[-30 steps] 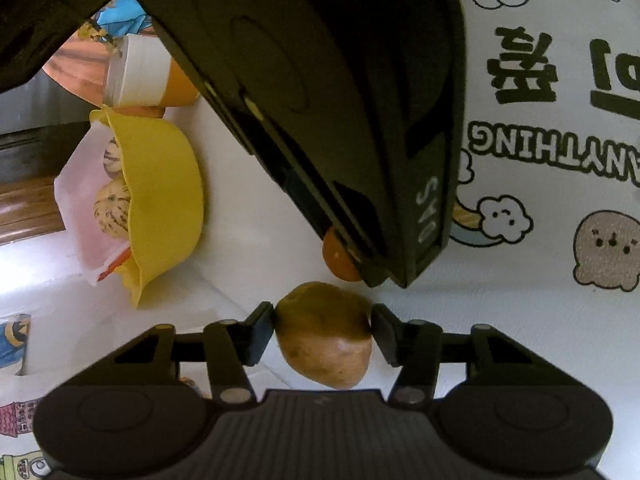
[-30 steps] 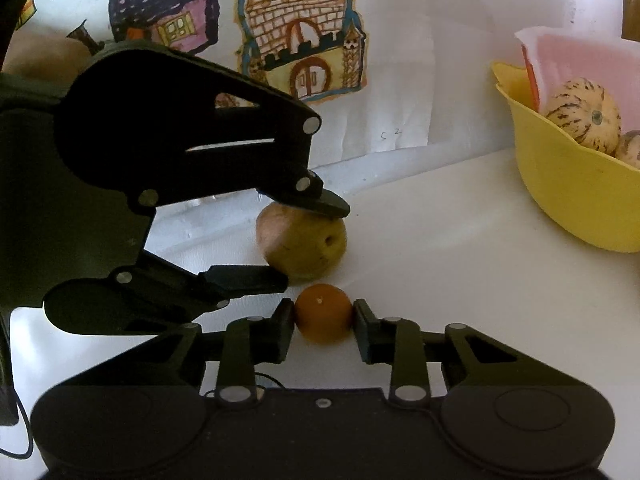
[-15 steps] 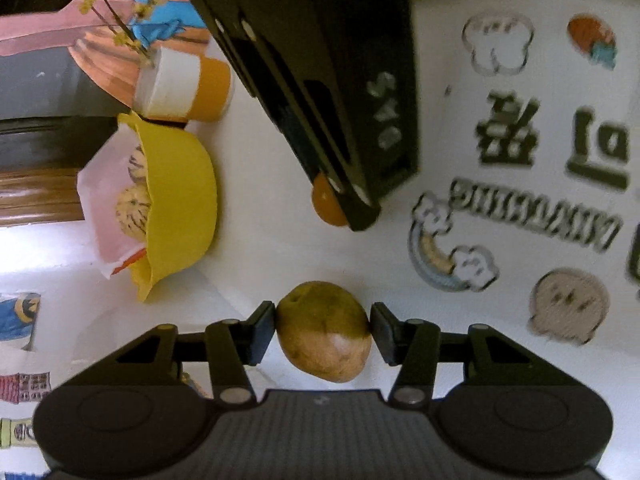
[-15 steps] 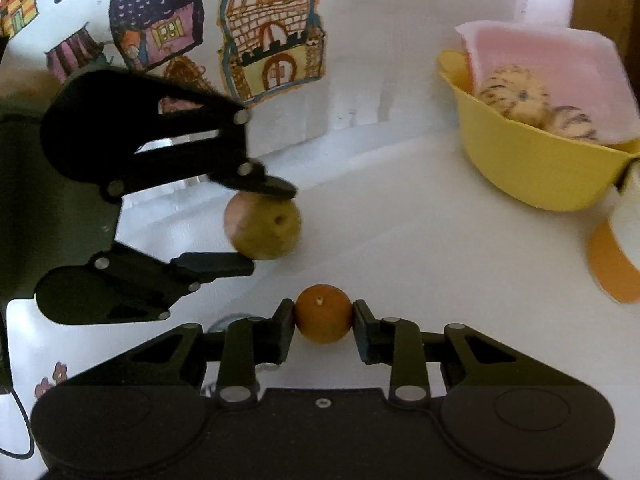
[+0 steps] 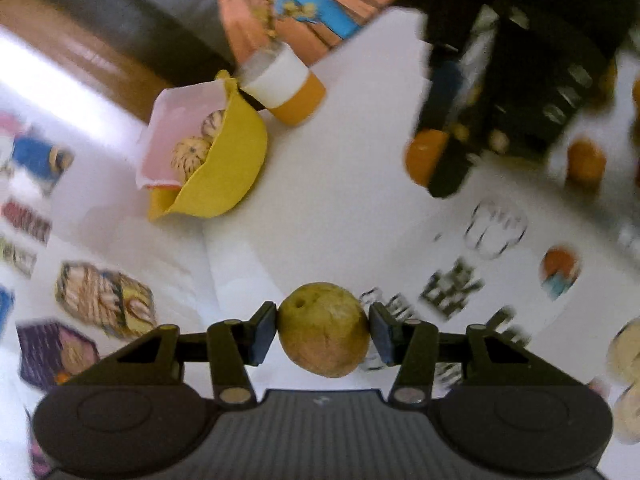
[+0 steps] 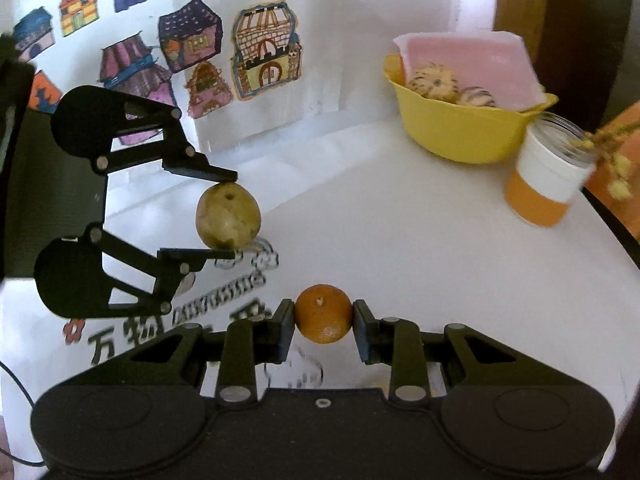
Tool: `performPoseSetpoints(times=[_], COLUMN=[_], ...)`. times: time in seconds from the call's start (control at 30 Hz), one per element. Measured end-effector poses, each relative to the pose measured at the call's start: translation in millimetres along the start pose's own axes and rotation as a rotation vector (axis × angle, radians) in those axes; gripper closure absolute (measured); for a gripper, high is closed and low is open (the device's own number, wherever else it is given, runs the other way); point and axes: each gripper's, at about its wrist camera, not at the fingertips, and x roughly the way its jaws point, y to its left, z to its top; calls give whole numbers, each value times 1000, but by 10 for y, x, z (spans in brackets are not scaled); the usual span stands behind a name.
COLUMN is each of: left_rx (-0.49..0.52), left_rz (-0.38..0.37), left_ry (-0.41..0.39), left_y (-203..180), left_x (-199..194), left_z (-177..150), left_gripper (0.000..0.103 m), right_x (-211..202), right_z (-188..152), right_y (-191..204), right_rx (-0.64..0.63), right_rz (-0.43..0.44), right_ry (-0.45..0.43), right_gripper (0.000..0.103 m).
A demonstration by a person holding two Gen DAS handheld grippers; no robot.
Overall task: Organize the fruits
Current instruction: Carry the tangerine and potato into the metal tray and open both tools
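My left gripper (image 5: pixel 323 328) is shut on a brownish-green round fruit (image 5: pixel 323 330), held above the white table. From the right wrist view the same fruit (image 6: pixel 228 216) sits pinched in the left gripper (image 6: pixel 226 216) at the left. My right gripper (image 6: pixel 323 320) is shut on a small orange (image 6: pixel 323 314), also lifted off the table; in the left wrist view that orange (image 5: pixel 424 156) shows blurred at the upper right. A yellow bowl (image 6: pixel 460 132) lined with pink paper holds two striped round fruits (image 6: pixel 434 82). The bowl (image 5: pixel 228 160) lies far ahead in the left view.
A white and orange jar (image 6: pixel 548 176) with dried flowers stands beside the bowl near the table's right edge. Another orange (image 5: pixel 586 162) and pale fruits (image 5: pixel 626 352) lie blurred at the right. Printed cartoon cloth (image 6: pixel 224 292) covers the table; house drawings (image 6: pixel 264 52) hang on the wall.
Both grippers have risen and pulled back from the table with their fruits. The bowl and jar now show wholly in both views; the two grippers stand farther apart.
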Motion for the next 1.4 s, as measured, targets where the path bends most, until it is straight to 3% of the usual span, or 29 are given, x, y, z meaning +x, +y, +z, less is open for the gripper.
performPoseSetpoints(times=[0.23, 0.53, 0.6, 0.63, 0.67, 0.87, 1.0, 1.13, 1.2, 1.33, 1.4], left_rx=[-286, -567, -594, -625, -651, -700, -681, -695, -686, -669, -666], left_rz=[-175, -370, -375, -400, -421, -485, -482, -510, -519, -533, -533], left_ry=[-75, -215, -264, -286, -298, -299, -340, -353, -367, -408, -424], left_y=[-45, -256, -296, -286, -281, -394, -467, -493, -516, -579, -610], left_x=[-345, -608, -661, -647, -646, -544, -537, -516, -516, -551, -562], left_z=[38, 110, 161, 185, 206, 299, 269, 282, 289, 296, 296], left_gripper=[50, 55, 63, 83, 90, 90, 89, 85, 77, 48, 42], right_x=[-411, -928, -1014, -1060, -1091, -1150, -1135, -1110, -1114, -1142, -1164], right_z=[-361, -824, -931, -998, -1059, -1430, -1578, -1649, -1672, -1702, -1715], right_y=[-44, -51, -73, -90, -104, -192, -183, -155, -135, -100, -75], right_rx=[71, 149, 180, 198, 210, 310, 347, 379, 398, 430, 443], right_rz=[-43, -144, -160, -173, -184, -216, -232, -248, -262, -274, -285], right_ry=[-37, -94, -112, -123, -132, -147, -171, -198, -218, -259, -278], right_gripper=[70, 70, 70, 70, 70, 70, 70, 67, 63, 56, 50])
